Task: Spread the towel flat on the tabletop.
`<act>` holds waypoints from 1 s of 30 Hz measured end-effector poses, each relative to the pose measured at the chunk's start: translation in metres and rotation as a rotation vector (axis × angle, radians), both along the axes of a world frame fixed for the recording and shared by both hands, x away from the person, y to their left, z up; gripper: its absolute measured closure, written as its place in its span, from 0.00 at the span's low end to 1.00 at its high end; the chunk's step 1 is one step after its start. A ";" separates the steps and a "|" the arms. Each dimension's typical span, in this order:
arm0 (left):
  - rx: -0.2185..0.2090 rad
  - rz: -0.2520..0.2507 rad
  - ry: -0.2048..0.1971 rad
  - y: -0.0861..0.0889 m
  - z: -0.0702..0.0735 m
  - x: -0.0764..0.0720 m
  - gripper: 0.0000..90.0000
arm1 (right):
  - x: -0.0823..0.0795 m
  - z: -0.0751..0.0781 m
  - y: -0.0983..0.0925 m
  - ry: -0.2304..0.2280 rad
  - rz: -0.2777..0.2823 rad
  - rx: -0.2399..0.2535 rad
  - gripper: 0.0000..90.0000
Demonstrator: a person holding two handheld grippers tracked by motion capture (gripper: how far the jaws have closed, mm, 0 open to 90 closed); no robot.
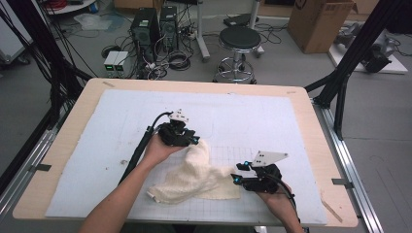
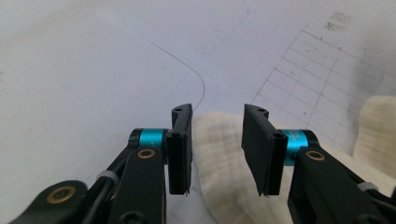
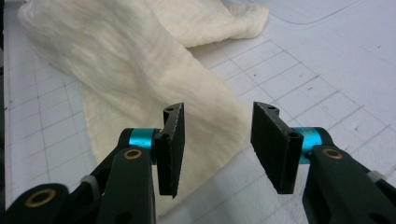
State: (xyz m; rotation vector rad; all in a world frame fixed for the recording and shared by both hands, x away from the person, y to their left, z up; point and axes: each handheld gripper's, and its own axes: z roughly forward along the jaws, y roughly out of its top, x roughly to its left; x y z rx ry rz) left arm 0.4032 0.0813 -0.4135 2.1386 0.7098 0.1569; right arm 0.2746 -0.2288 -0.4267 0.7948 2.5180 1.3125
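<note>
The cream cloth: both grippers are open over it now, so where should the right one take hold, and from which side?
Probably the near right edge of the cream cloth. In the right gripper view that edge lies flat and thin on the gridded mat, just ahead of the open right gripper. Come in low from the right, one jaw sliding under the edge. The left gripper is open over the bunched far end.

One cream cloth (image 1: 194, 179) lies near the table's (image 1: 68, 131) front edge, between two grippers; one white mat (image 1: 116, 126) covers it.
</note>
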 end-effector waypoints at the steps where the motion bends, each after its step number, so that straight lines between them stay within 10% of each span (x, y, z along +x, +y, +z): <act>1: 0.007 -0.006 0.014 -0.003 -0.002 0.002 0.70 | 0.001 0.000 0.000 0.004 0.000 0.004 0.59; 12: 0.108 -0.019 0.063 -0.016 -0.018 0.011 0.76 | 0.015 -0.009 0.004 0.075 0.025 -0.019 0.56; 19: 0.168 -0.056 0.036 -0.019 -0.015 0.004 0.95 | 0.019 -0.015 0.010 0.099 0.054 -0.049 0.86; 30: 0.118 0.013 -0.022 0.014 0.005 -0.012 0.97 | 0.001 -0.003 -0.002 0.078 0.055 -0.077 0.95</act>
